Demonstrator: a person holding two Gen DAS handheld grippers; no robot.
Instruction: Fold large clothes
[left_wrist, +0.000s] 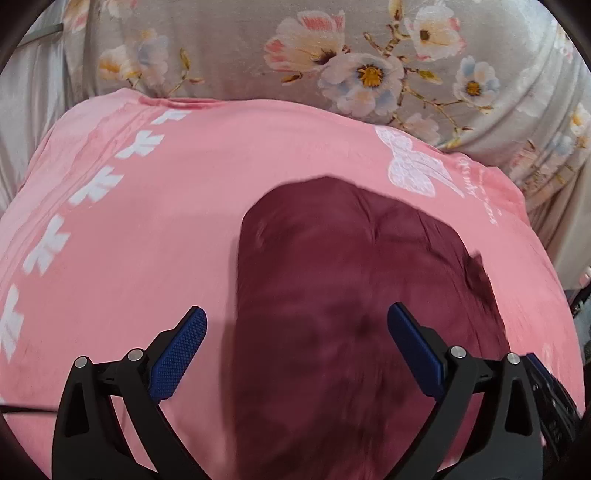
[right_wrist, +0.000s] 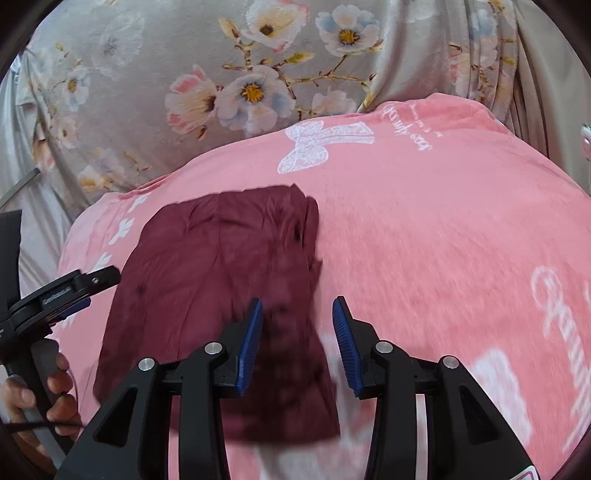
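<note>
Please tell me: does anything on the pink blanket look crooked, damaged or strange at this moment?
Nothing stands out. The maroon garment lies folded on the pink blanket, with some wrinkles and a slightly uneven far edge. The left gripper and right gripper are both open above it, holding nothing.

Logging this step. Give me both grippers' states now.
Left gripper: open wide, holding nothing, above the maroon garment.
Right gripper: open, jaws apart, nothing between the pads.
</note>
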